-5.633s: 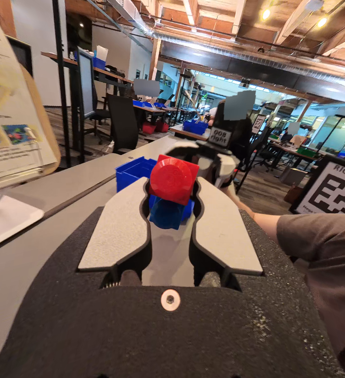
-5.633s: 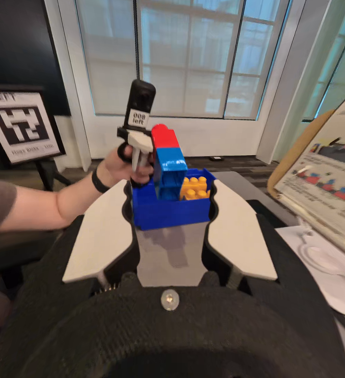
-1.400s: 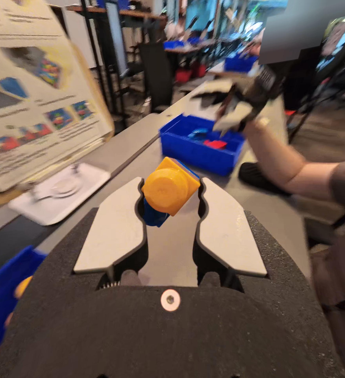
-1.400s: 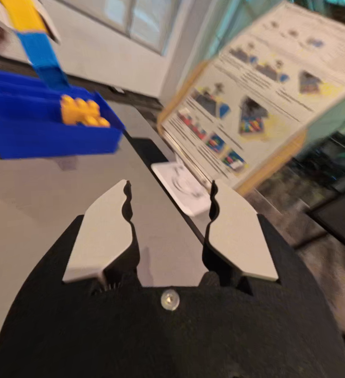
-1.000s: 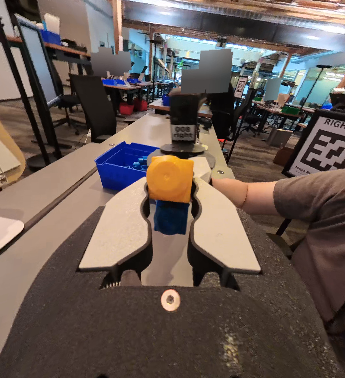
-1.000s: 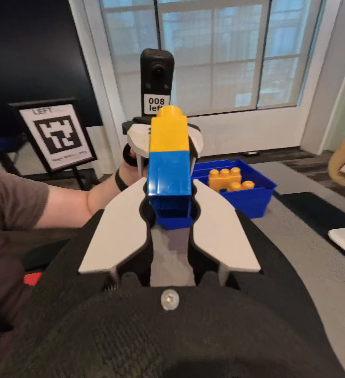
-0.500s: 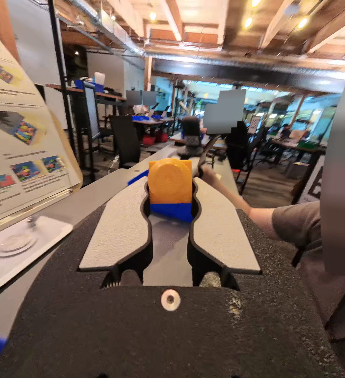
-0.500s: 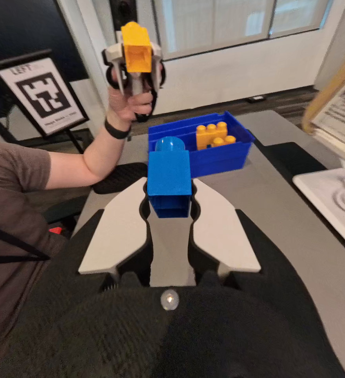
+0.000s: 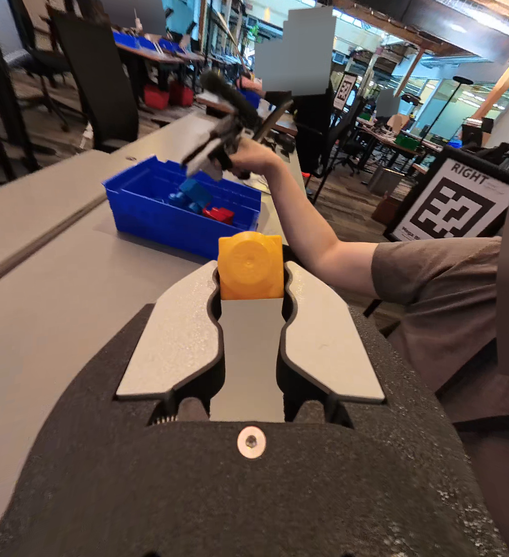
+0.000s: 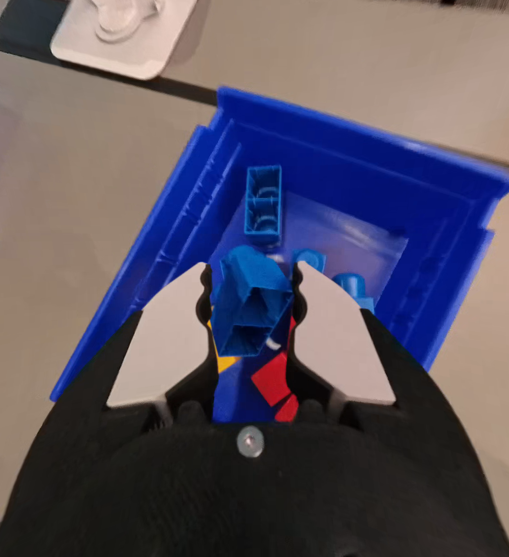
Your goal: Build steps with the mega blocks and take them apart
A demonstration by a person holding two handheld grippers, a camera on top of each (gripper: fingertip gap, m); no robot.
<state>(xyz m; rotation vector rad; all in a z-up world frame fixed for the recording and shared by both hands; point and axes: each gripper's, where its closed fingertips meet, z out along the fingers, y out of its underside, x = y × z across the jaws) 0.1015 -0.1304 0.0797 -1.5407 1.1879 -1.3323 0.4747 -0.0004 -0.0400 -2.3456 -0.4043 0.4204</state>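
While the left gripper (image 9: 250, 278) clamps a lone yellow block (image 9: 250, 269), the right gripper (image 10: 250, 281) tips down over the blue bin (image 10: 367, 141), its jaws apart around a tilted blue block (image 10: 251, 304); dismantling looks nearly finished, only binning these two left

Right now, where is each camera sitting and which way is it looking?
Left wrist view: sits on the left gripper, looks level along the table; shows its fingers on a yellow block, plus the person's right arm.
Right wrist view: sits on the right gripper, looks steeply down; shows its fingers around a blue block.
Both see the blue bin and that blue block.
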